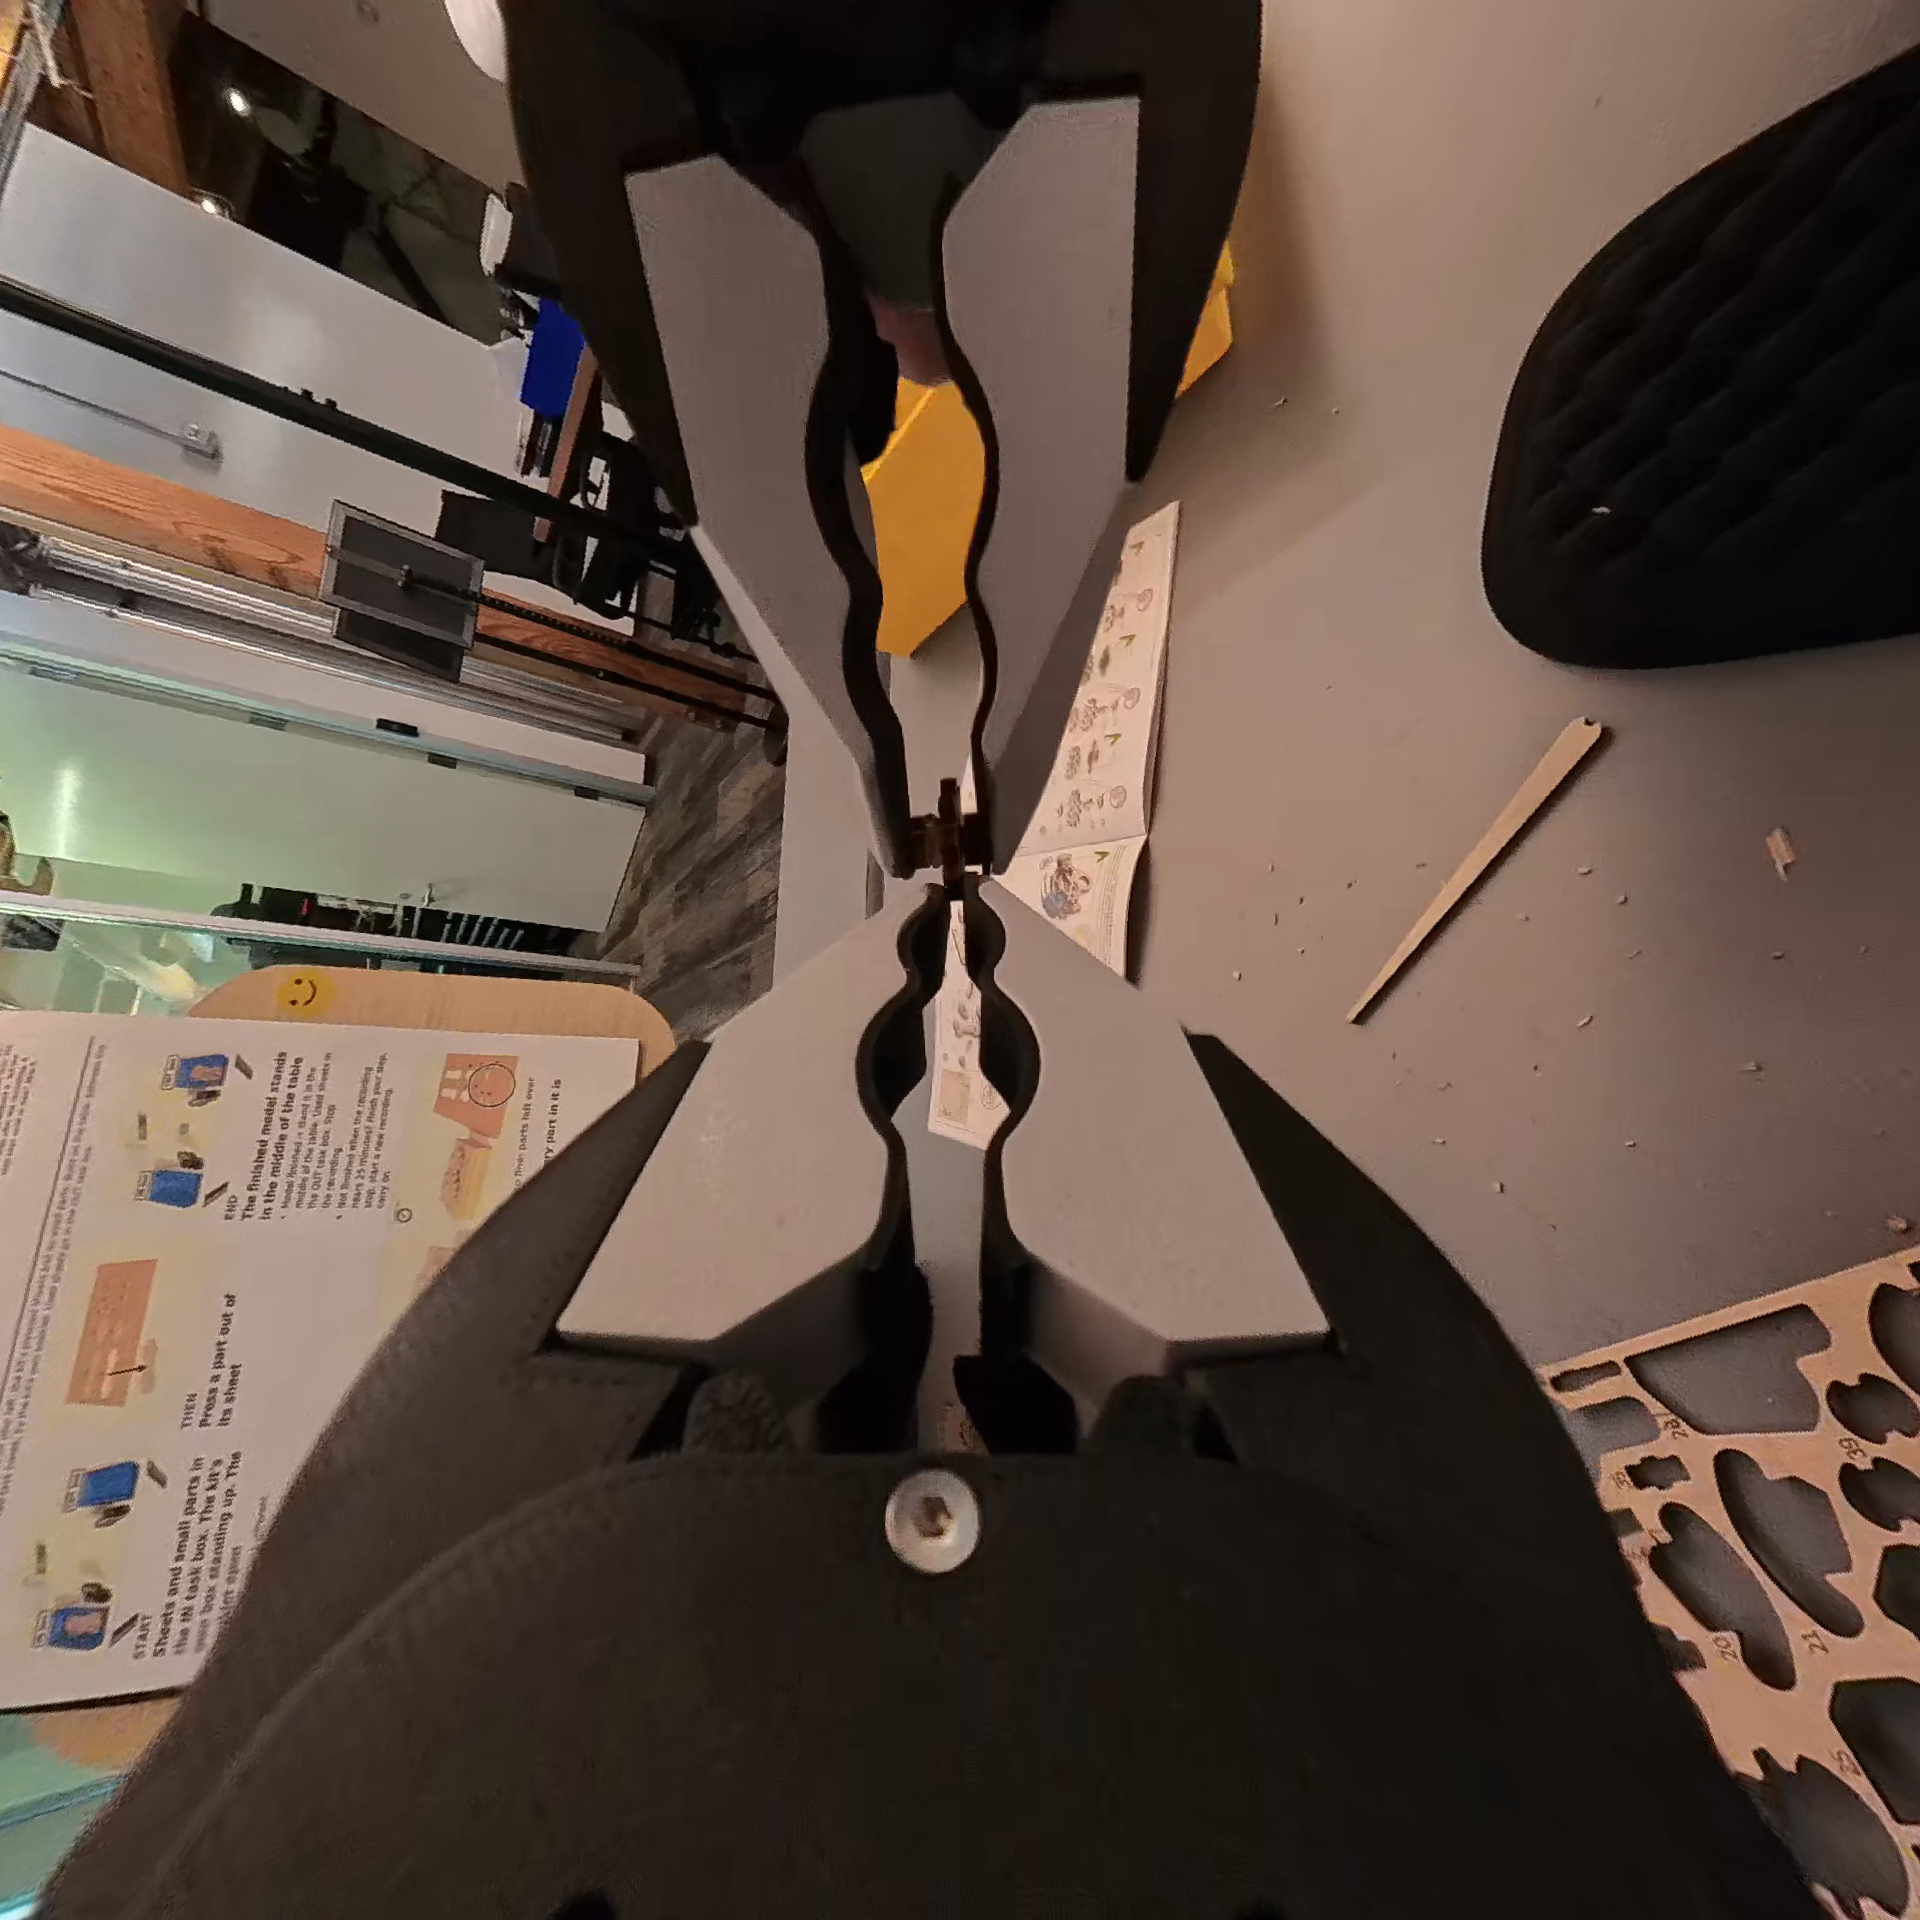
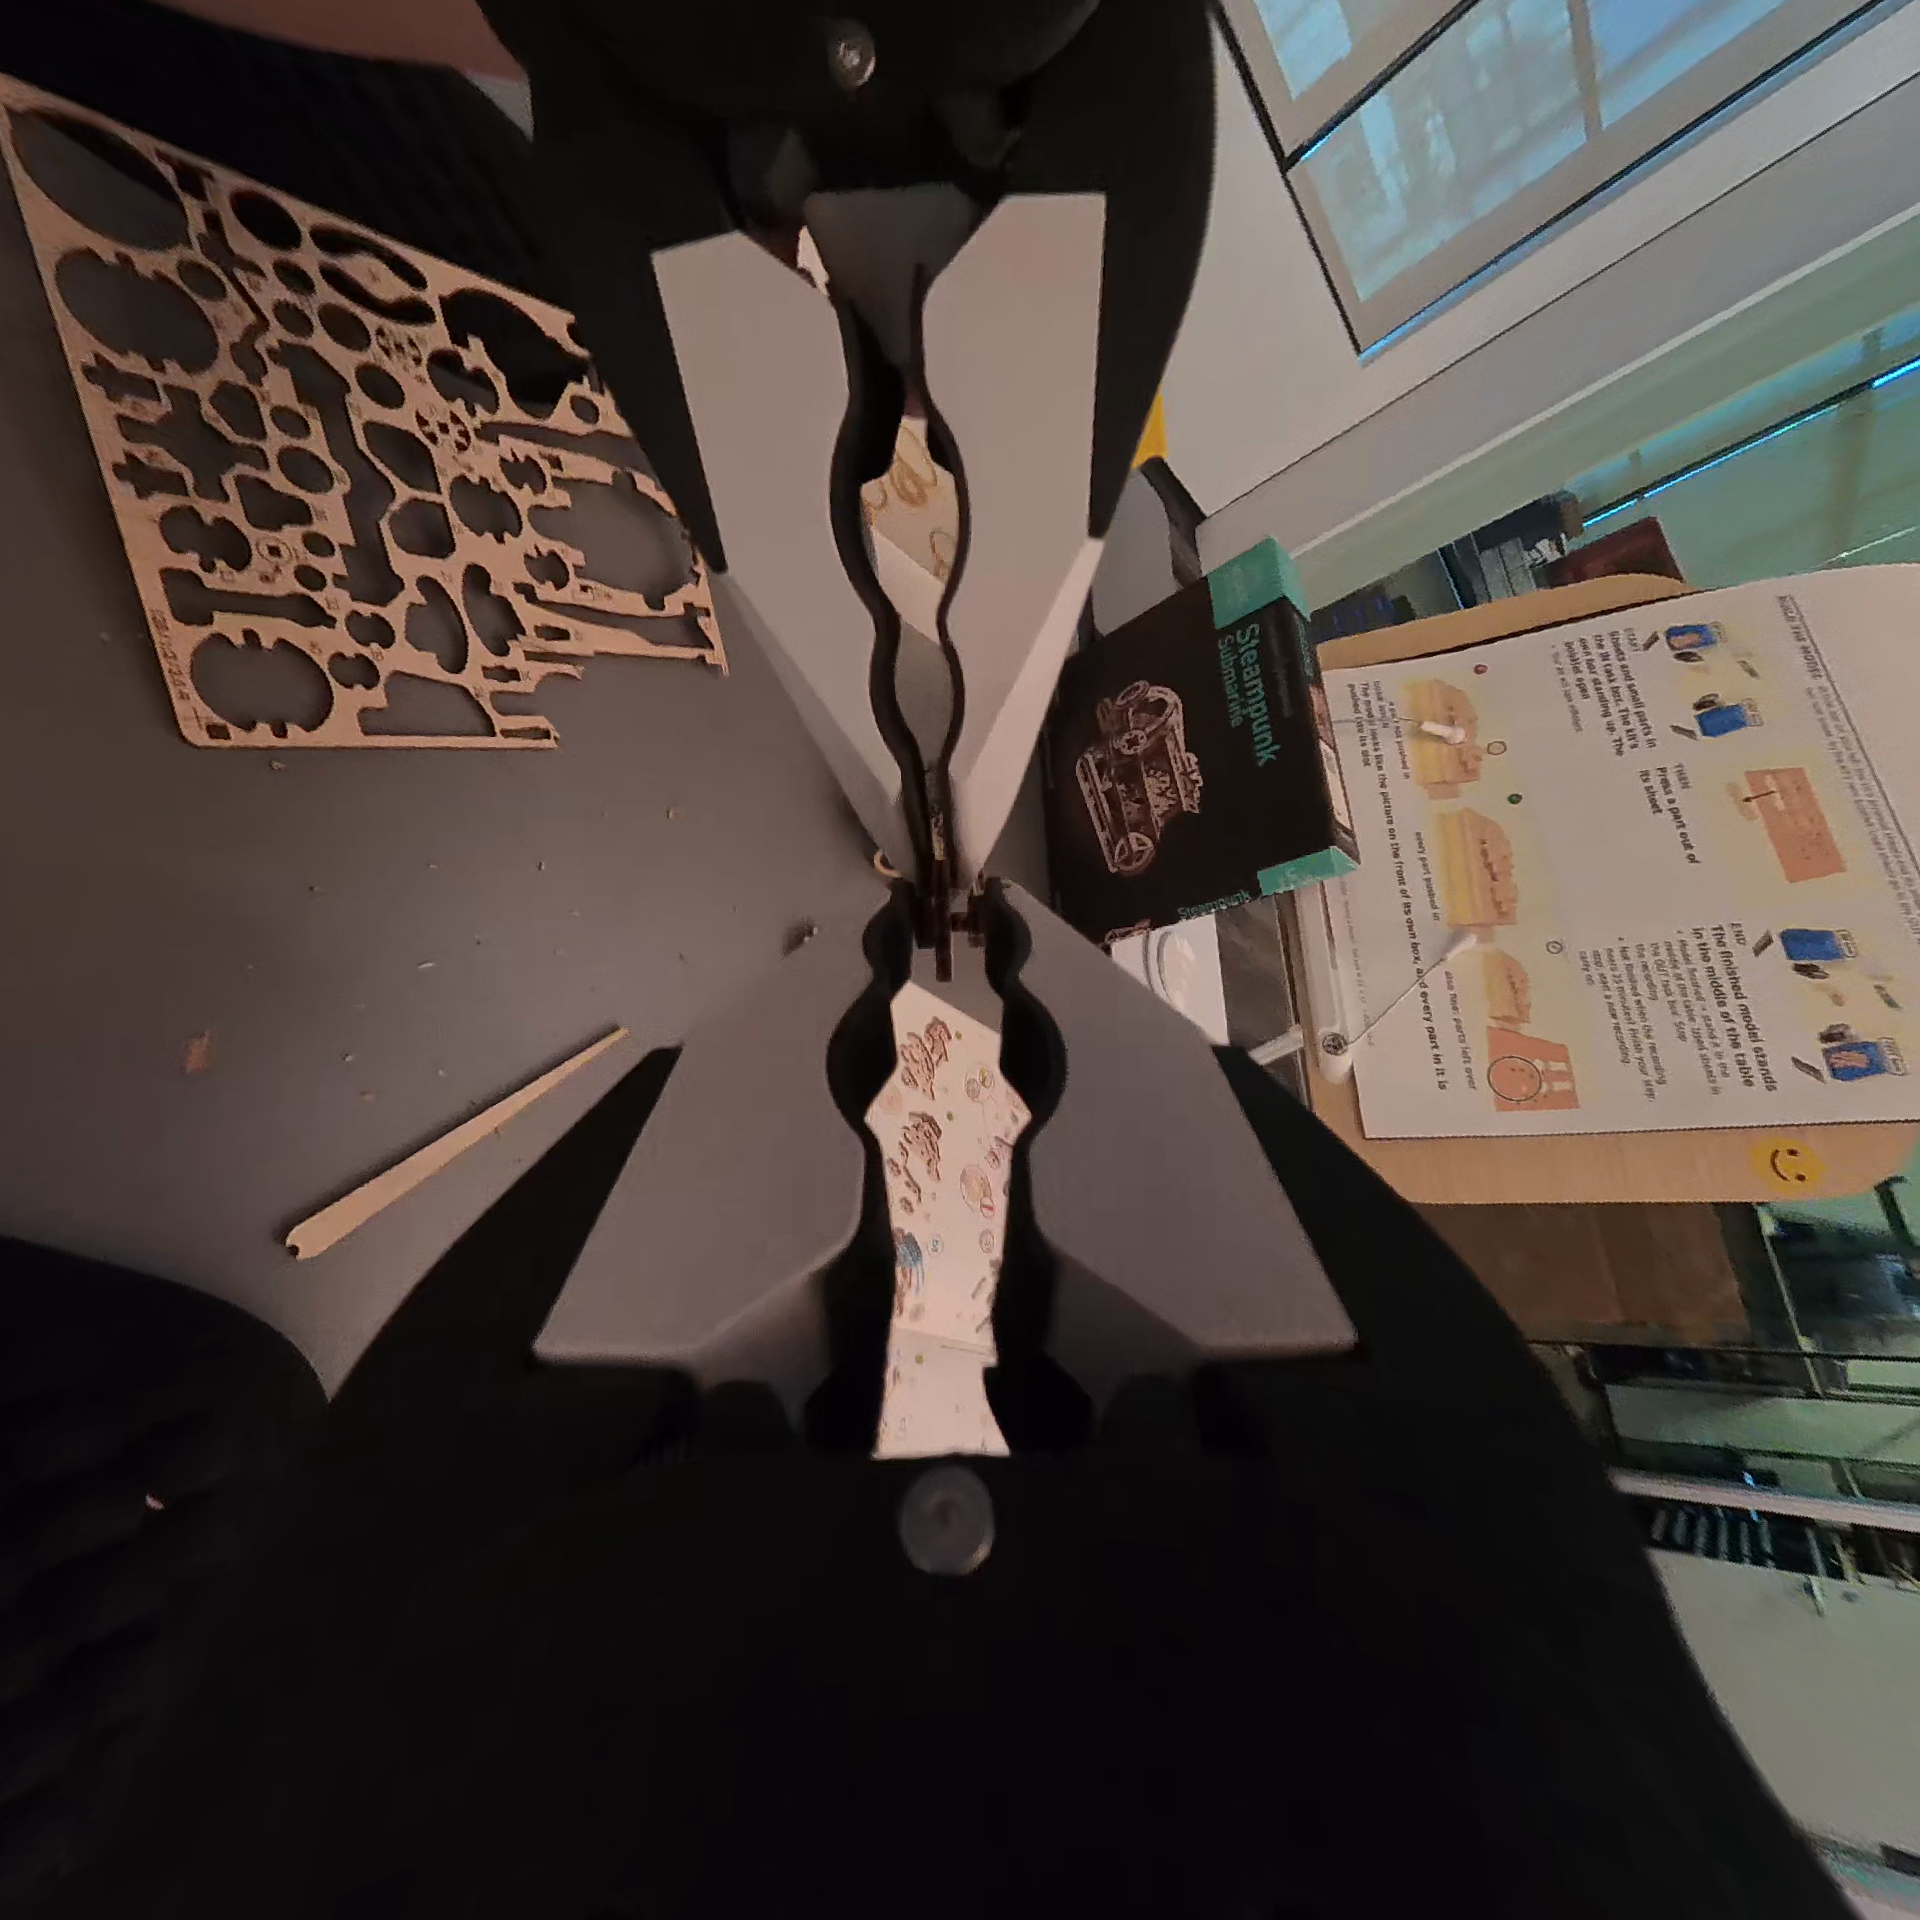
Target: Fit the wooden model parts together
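My two grippers meet tip to tip above the grey table [image 1: 1382, 1143]. In the left wrist view my left gripper [image 1: 952, 891] comes up from the bottom, shut on a thin wooden part that is barely visible. The right gripper [image 1: 943, 844] reaches down from the top, shut on a small dark wooden part [image 1: 943, 827]. In the right wrist view my right gripper [image 2: 940, 914] grips the small dark wooden part [image 2: 941, 940]. The left gripper [image 2: 933, 857] comes from the top with thin dark pieces [image 2: 923, 810] between its fingers. The parts touch at the tips.
A punched-out wooden sheet [image 2: 364, 468] and a pointed wooden stick [image 2: 457, 1143] lie on the table among wood crumbs. An open instruction booklet [image 1: 1112, 707] lies under the grippers. A dark kit box [image 2: 1184, 769], a yellow bin [image 1: 925, 520], an instruction poster [image 2: 1621, 852] and a black cushion [image 1: 1714, 395] surround them.
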Demonstrator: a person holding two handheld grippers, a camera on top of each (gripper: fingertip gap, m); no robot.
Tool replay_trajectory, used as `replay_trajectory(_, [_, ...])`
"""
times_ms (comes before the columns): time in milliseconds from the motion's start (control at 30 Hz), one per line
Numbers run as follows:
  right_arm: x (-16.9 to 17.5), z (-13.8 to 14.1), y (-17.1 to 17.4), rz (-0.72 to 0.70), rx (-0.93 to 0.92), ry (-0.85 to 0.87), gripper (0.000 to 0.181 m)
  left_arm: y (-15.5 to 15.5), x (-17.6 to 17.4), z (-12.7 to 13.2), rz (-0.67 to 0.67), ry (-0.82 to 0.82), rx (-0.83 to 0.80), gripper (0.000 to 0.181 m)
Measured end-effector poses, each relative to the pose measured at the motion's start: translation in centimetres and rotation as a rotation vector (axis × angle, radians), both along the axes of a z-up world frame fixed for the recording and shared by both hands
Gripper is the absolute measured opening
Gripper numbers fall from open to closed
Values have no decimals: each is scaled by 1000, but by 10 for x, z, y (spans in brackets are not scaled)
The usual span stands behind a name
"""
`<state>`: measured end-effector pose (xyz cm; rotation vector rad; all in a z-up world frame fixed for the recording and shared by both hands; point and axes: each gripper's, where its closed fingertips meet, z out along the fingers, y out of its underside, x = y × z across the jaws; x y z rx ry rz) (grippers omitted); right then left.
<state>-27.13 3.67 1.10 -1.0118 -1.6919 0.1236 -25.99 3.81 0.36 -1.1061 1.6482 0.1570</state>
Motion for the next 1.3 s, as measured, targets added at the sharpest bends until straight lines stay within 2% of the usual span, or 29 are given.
replay_trajectory(200, [1, -6, 1, -23, 60, -64, 12, 0, 1, -6, 8, 25, -15, 1])
replay_trajectory(400, [1, -9, 3, -5, 26, -51, 12, 1, 1, -10, 23, 38, -26, 0])
replay_trajectory(500, [-1, -14, 3, -13, -73, -48, 13, 2, -1, -13, 30, 55, -37, 0])
replay_trajectory(767, [-1, -10, 7, -43, 14, -39, 12, 5, -2, -11, 54, 38, -30, 1])
replay_trajectory(867, [0, 7, 4, 32, -49, 94, 12, 4, -2, 5, 33, -74, -45, 3])
replay_trajectory(967, [5, 33, -8, 173, -221, 291, 12, -8, 1, 22, -53, -223, -174, 16])
replay_trajectory(1033, [10, 52, -25, 331, -365, 422, 12, -16, 4, 31, -109, -294, -221, 16])
replay_trajectory(1100, [15, 63, -35, 444, -388, 511, 12, -20, 7, 41, -147, -359, -219, 11])
replay_trajectory(1200, [13, 57, -44, 499, -356, 484, 13, -29, 12, 49, -201, -395, -178, 6])
replay_trajectory(1300, [13, 59, -51, 543, -337, 503, 13, -40, 16, 43, -251, -356, -173, 0])
